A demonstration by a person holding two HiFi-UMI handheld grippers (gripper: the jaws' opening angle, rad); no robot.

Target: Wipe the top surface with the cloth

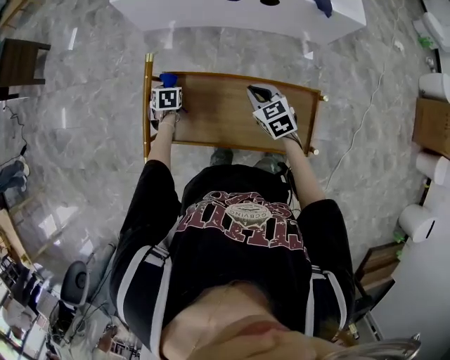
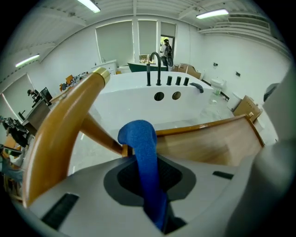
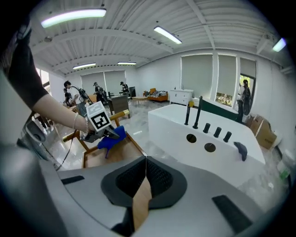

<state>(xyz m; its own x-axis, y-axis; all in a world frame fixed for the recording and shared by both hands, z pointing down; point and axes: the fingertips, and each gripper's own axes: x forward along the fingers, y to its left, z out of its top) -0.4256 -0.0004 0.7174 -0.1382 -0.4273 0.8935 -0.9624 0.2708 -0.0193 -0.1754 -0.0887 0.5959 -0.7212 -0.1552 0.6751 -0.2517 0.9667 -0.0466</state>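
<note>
A wooden tabletop (image 1: 225,112) with raised rails stands right in front of me. My left gripper (image 1: 166,88) hovers over its far left corner, shut on a blue cloth (image 1: 167,79). In the left gripper view the cloth (image 2: 138,136) sticks up out of the closed jaws, with the wooden top (image 2: 208,146) behind it. My right gripper (image 1: 256,91) is over the right half of the tabletop. Its jaws (image 3: 145,162) meet at the tips with nothing between them. From that view the left gripper (image 3: 105,132) and the cloth (image 3: 113,139) show over the wood.
A gold-capped wooden handle (image 2: 74,120) runs along the table's left side. A white tub (image 1: 239,14) with black taps (image 2: 155,69) stands just beyond the table. A cable (image 1: 365,112) trails across the marble floor at right, near cardboard boxes (image 1: 430,123). A dark stool (image 1: 21,63) stands at far left.
</note>
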